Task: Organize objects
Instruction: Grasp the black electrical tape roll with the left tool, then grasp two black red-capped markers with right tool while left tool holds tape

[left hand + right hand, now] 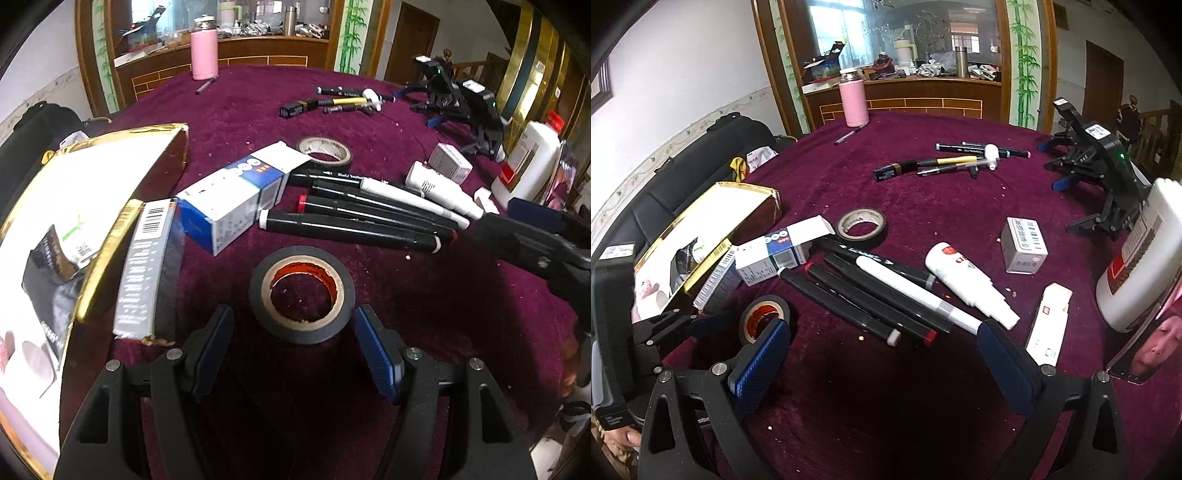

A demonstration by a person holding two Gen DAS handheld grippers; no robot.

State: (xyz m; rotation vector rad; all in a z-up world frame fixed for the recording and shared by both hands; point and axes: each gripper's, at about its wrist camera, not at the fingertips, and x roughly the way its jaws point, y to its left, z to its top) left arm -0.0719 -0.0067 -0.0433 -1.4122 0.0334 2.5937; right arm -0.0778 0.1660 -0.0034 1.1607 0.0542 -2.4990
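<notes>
A roll of black tape (302,293) lies flat on the maroon tablecloth (406,295), just ahead of my left gripper (295,332). That gripper is open, its blue-padded fingers (373,347) standing either side of the roll's near edge without touching it. The right wrist view shows the same roll (764,317) at left, with the left gripper's fingers beside it. My right gripper (882,350) is open over bare cloth, just short of a row of black and white markers (871,299). A gold-edged box (55,221) lies open at left.
A blue-white carton (236,195), a second tape roll (325,149), a grey barcode box (147,269), white tubes (967,284), a small white box (1023,243) and a large white bottle (1141,266) crowd the table. Further back lie pens (945,162), a pink flask (854,99) and spare grippers (1097,166).
</notes>
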